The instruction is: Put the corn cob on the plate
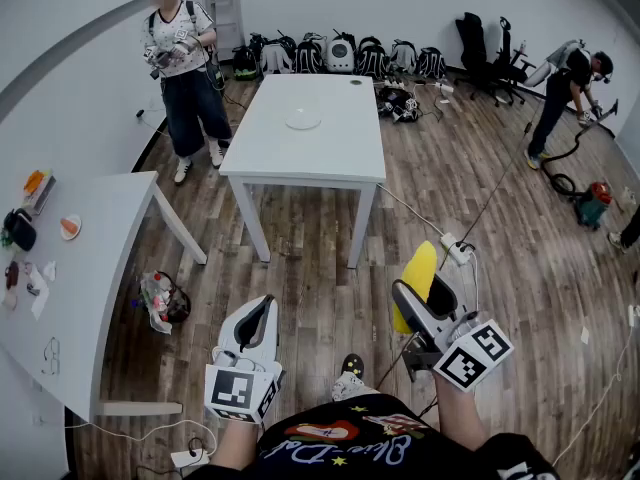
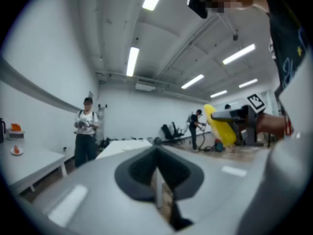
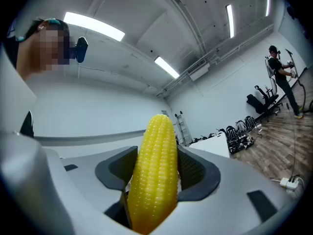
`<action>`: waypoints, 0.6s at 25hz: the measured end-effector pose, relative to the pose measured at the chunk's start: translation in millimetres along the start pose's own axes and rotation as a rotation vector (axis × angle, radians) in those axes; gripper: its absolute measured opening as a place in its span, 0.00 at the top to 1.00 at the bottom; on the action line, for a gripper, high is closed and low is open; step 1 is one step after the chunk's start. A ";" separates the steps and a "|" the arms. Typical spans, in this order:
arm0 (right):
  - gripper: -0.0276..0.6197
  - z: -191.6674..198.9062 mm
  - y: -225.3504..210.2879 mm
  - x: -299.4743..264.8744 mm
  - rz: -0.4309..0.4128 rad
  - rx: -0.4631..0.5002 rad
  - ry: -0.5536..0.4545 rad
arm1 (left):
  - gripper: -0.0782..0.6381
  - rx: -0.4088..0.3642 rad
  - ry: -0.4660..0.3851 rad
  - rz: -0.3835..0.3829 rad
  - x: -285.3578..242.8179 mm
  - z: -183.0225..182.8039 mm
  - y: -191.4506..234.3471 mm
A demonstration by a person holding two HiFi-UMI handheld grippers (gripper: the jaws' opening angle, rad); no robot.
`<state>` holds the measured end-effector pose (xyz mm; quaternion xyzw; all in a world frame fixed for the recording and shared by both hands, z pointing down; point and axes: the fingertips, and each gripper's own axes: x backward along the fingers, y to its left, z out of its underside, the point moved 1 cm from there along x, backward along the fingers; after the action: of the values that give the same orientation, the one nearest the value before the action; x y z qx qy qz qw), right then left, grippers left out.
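Transport step: my right gripper (image 1: 428, 298) clamps the corn cob (image 1: 418, 273), left gripper (image 1: 255, 320) closed on nothing; next I advance to the plate (image 1: 303, 120), upper centre.

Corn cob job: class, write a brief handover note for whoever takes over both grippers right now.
Right gripper: shut on the corn cob, held in the air over the floor.
Left gripper: shut, empty.
Plate: looks bare, on the white table across the floor ahead.
Done: cob picked up.
Left: carry it to the table and set it on the plate.
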<state>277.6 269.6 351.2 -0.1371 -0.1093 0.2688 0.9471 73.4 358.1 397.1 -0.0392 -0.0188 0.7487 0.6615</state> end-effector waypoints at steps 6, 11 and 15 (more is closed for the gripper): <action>0.55 -17.2 -82.8 -71.6 -0.041 -0.013 0.026 | 0.91 -0.015 -0.002 -0.030 -103.3 -6.6 22.7; 0.55 -23.6 -143.8 -139.3 -0.083 -0.065 0.035 | 0.91 -0.027 0.021 -0.089 -171.5 -8.1 49.5; 0.55 -14.6 -175.9 -195.3 -0.108 -0.105 0.061 | 0.91 -0.013 0.033 -0.105 -225.9 -2.9 85.8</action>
<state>203.5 17.5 367.5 -0.1889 -0.1015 0.2071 0.9545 16.2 123.3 395.0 -0.0548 -0.0151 0.7121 0.6998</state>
